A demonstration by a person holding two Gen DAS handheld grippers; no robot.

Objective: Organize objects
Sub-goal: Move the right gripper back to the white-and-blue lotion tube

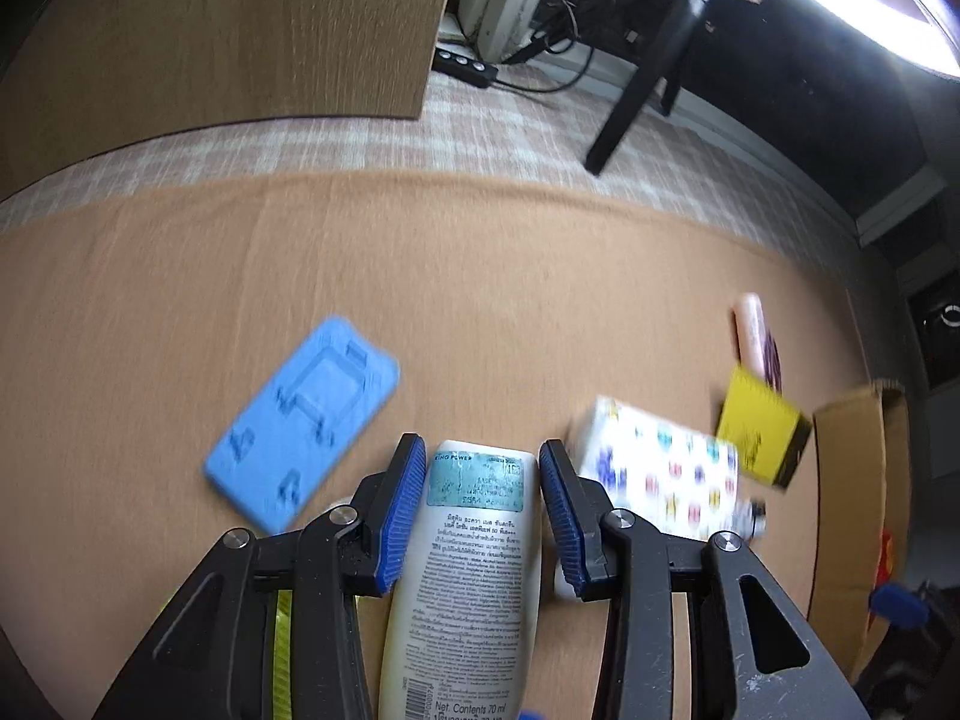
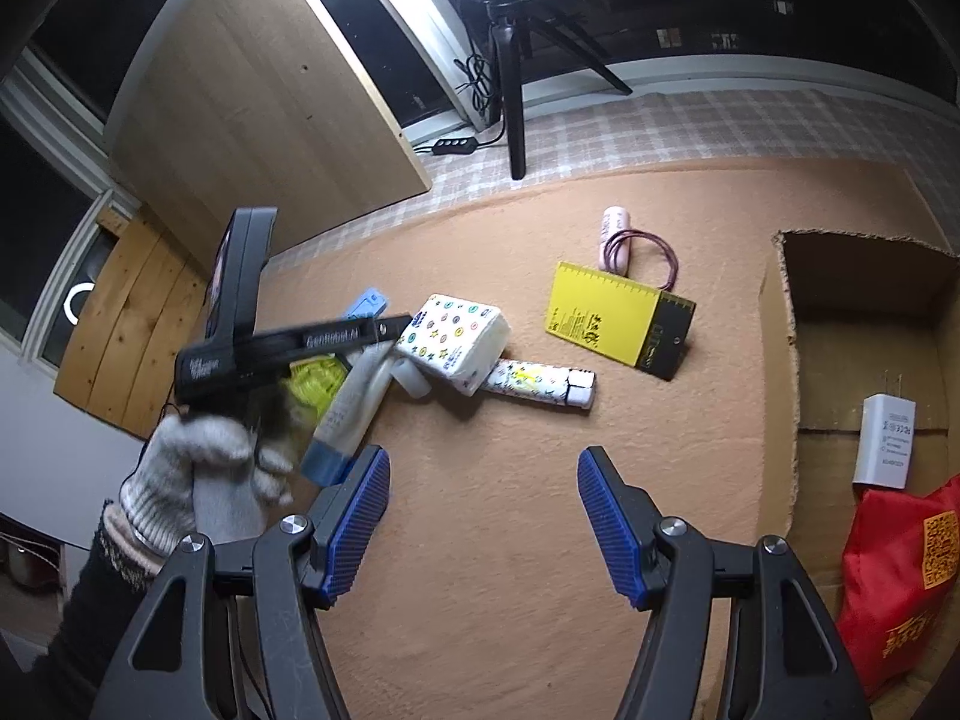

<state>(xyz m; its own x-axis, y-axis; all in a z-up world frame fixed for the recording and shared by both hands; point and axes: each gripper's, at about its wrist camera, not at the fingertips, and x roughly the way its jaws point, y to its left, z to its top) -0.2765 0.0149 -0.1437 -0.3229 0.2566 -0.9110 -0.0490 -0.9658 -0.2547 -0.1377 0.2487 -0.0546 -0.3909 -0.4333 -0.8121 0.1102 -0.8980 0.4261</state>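
Observation:
A white lotion tube (image 1: 474, 576) with a teal sticker sits between the blue pads of my left gripper (image 1: 480, 468), which is shut on it. The tube's print is sharp while the mat behind it is blurred. In the right wrist view a gloved hand (image 2: 192, 468) holds that left gripper (image 2: 288, 348), and the tube (image 2: 351, 402) hangs tilted with its blue cap lowest. My right gripper (image 2: 483, 480) is open above bare tan mat, with nothing between its fingers.
On the mat lie a blue plastic plate (image 1: 303, 429), a patterned tissue pack (image 2: 456, 342), a patterned tube (image 2: 540, 381), a yellow notebook (image 2: 612, 312) and a pink tube (image 2: 615, 234). At right, a cardboard box (image 2: 864, 312) holds a white charger (image 2: 885, 441) and a red bag (image 2: 900, 588).

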